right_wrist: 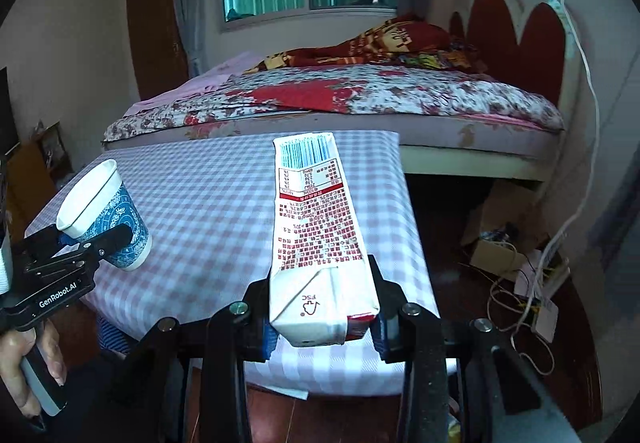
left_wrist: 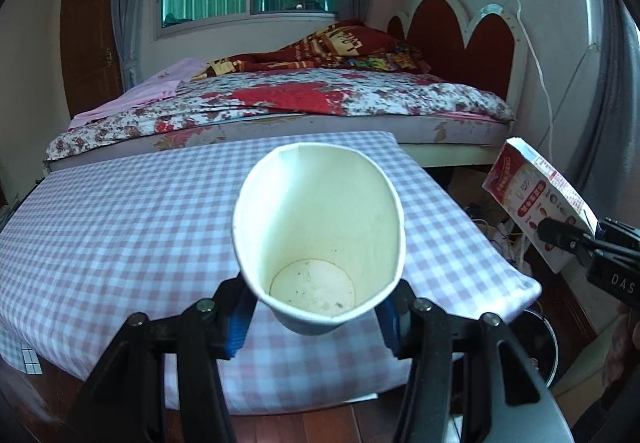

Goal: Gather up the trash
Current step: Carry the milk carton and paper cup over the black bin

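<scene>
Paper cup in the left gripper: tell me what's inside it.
The paper cup holds no liquid; only small dark specks and stains on its bottom. Nothing inside is covered.

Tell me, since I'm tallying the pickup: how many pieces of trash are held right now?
2: the paper cup in the left gripper, the carton in the right gripper.

The paper cup (right_wrist: pixel 105 215) is white inside with a blue-and-white ornamental print outside. The carton (right_wrist: pixel 320 239) is white with red lettering and a blue-tinted barcode panel. The desk (left_wrist: pixel 120 223) wears a pink-and-white checked cloth. The bed (left_wrist: pixel 300 99) has a red-and-white floral cover and a dark red headboard (left_wrist: pixel 460 43).
</scene>
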Motion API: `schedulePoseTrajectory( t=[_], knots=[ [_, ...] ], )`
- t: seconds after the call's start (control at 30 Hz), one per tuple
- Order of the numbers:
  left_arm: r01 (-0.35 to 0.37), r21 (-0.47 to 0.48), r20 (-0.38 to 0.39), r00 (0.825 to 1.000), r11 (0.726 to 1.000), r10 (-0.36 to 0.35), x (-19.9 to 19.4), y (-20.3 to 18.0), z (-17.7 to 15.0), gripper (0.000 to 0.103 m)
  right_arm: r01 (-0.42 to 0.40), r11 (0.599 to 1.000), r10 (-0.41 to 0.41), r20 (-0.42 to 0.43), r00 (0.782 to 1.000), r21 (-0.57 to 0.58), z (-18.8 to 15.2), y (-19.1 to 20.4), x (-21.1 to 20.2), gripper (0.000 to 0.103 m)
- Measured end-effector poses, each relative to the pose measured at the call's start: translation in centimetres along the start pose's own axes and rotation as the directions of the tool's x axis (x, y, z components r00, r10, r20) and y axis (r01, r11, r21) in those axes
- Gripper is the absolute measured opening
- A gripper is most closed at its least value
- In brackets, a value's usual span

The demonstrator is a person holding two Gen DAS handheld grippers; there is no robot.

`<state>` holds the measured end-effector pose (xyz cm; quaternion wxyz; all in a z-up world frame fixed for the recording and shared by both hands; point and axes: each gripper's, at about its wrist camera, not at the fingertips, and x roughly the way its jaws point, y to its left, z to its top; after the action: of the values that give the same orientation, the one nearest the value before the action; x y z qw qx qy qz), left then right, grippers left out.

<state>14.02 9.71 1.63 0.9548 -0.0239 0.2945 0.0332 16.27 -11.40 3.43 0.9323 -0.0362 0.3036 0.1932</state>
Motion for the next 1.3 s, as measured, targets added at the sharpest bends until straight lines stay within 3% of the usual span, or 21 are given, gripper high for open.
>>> schedulePoseTrajectory(
  t=[0.73, 1.03, 1.3],
  knots=[
    [0.172, 0.113, -0.03, 0.985, 0.979, -0.169, -1.3, -10.9, -2.8, 0.054, 0.154, 0.983, -0.154, 0.002, 0.988, 0.1, -6.3, -7.7, -6.9, 0.038],
    [0.262, 0.166, -0.068, 0.965, 0.951, -0.254, -1.1, -16.0, -3.9, 0.054, 0.221, 0.963, -0.222, -0.014, 0.975, 0.154, -8.6, -11.6, -8.9, 0.038],
    [0.354, 0.203, -0.131, 0.934, 0.913, -0.332, -0.6, -20.9, -5.8, 0.054, 0.293, 0.94, -0.286, -0.065, 0.956, 0.176, -11.6, -15.3, -10.7, 0.038]
  ],
)
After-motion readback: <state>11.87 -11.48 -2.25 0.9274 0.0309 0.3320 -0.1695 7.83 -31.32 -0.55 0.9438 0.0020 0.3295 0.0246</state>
